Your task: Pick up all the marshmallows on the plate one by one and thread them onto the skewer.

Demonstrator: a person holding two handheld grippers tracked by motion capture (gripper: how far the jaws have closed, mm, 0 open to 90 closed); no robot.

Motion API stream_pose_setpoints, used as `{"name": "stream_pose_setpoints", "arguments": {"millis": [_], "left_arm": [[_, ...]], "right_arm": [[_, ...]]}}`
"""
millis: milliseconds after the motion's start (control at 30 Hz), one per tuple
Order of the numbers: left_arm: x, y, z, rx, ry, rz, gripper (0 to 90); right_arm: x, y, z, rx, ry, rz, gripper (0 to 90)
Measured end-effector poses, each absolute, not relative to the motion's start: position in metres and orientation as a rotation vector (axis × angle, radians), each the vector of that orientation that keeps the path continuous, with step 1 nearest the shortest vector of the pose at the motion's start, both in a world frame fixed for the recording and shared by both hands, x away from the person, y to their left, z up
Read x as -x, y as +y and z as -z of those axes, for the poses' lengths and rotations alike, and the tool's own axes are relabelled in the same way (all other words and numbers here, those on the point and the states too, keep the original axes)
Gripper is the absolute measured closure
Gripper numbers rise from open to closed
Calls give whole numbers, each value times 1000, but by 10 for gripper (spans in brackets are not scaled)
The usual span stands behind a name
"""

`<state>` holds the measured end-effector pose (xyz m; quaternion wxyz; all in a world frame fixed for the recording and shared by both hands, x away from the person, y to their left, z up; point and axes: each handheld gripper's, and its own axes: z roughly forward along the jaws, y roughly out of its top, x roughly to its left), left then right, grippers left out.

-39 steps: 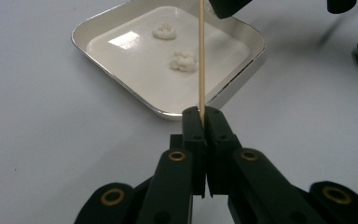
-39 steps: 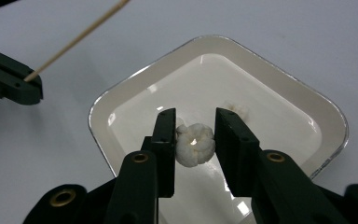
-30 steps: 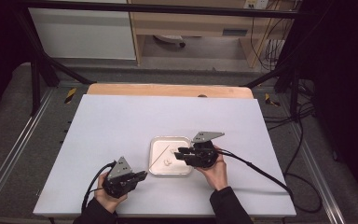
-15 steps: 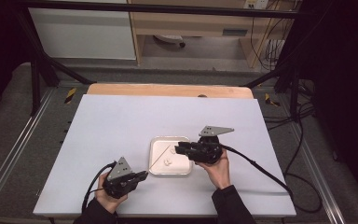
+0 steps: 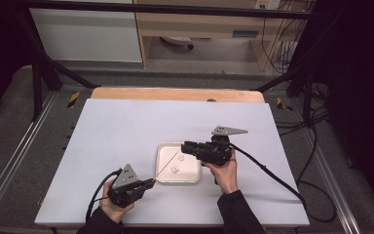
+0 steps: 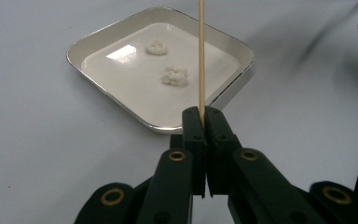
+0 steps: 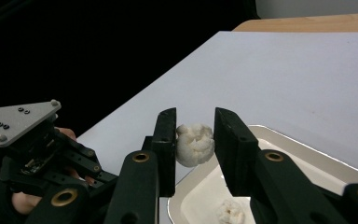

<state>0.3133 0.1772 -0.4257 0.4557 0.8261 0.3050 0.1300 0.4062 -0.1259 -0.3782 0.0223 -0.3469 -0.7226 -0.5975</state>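
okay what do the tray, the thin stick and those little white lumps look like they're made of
Tray: likely polished metal, with a bright mirror-like rim and glossy white inside showing a glare patch.
Stick: pale matte wood or bamboo, thin and straight.
White lumps: soft, crumpled, matte; maybe dough, cotton or popcorn, hard to tell.

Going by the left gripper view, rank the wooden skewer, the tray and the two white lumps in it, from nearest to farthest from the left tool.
1. Wooden skewer: clamped upright in the left tool.
2. Tray: its near corner lies just beyond the tips.
3. Nearer white lump: mid-tray, left of the skewer.
4. Farther white lump: toward the tray's back.
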Motion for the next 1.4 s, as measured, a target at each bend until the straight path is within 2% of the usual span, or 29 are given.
{"name": "stream_pose_setpoints", "arguments": {"millis": [1400], "left_arm": [[-312,170,426,-2021,742,-319,881]], "right_arm": [[-403,-106,404,1009,-2100,1772,721]]}}
